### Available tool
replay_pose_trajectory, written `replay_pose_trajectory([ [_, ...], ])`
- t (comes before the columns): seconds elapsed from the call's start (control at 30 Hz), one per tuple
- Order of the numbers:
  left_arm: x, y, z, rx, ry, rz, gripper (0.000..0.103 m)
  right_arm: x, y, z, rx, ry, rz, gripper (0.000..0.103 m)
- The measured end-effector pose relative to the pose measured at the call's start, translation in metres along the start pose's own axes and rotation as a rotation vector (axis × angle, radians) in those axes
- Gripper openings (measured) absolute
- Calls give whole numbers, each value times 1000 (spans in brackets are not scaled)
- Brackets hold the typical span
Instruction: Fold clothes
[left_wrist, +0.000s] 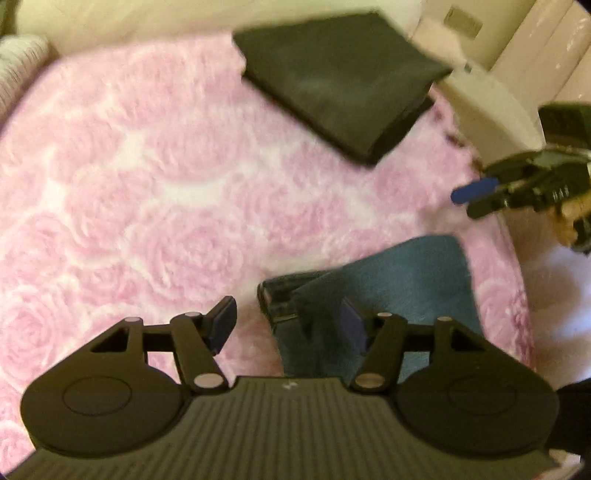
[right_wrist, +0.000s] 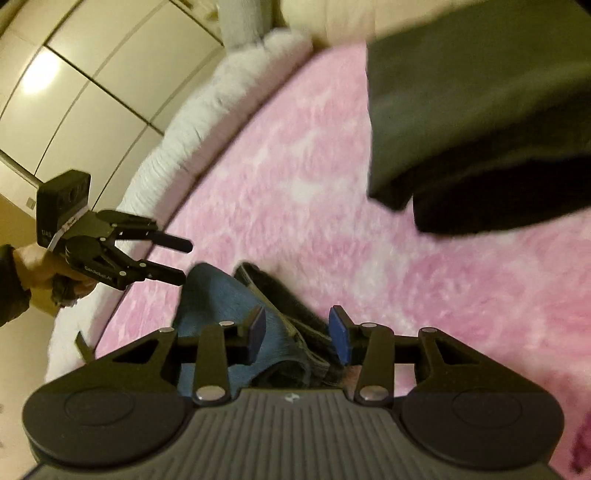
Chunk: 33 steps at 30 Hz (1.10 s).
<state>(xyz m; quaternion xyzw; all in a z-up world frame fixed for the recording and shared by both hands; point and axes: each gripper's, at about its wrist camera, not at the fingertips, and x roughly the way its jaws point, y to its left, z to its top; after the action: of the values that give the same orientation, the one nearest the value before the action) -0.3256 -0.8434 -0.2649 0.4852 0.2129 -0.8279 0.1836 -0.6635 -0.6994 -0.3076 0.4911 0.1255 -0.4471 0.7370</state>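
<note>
The jeans (left_wrist: 399, 280) lie folded on the pink fluffy blanket (left_wrist: 147, 166), near its edge and well apart from the folded dark garment (left_wrist: 340, 81) farther in. The left hand-held gripper (left_wrist: 288, 321) hangs above the jeans' dark waistband end, jaws spread, holding nothing. The right hand-held gripper (right_wrist: 297, 332) is above the same bundle, jaws also spread and empty. Motion blur hides the fold edges, so the jeans appear, not certainly, finished. Judgement: lift both grippers straight clear without snagging denim, then square the bundle beside the dark garment.
</note>
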Motion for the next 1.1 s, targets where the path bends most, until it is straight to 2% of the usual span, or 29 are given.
replay_pose_trajectory([
  [0.1,-11,-17,-6,-16,-55,-30,50,-5,31,-12,-82,-31,57,42],
  [0.2,16,-35,-6,26,-21,-57,43,19,35,-26,-92,-15,57,39],
  [0.27,39,-37,-4,18,-15,-36,41,35,21,-30,-42,-16,10,29],
  [0.3,49,-34,-5,3,-11,-22,40,43,13,-32,-11,-18,-18,15],
  [0.33,59,-29,-6,-16,-4,-4,32,49,5,-33,18,-19,-38,3],
  [0.4,77,-19,-11,-44,7,29,20,58,-9,-36,57,-18,-44,0],
  [0.6,96,-14,-18,-61,-10,66,21,85,-25,-36,5,26,-36,0],
  [0.77,92,-6,-20,-101,-11,38,22,61,-19,-35,17,34,-36,0],
  [0.97,88,-17,-15,-99,-5,82,21,61,-37,-41,121,35,3,0],
  [1.1,58,-34,-19,-56,-1,120,35,50,-20,-36,91,46,-14,0],
])
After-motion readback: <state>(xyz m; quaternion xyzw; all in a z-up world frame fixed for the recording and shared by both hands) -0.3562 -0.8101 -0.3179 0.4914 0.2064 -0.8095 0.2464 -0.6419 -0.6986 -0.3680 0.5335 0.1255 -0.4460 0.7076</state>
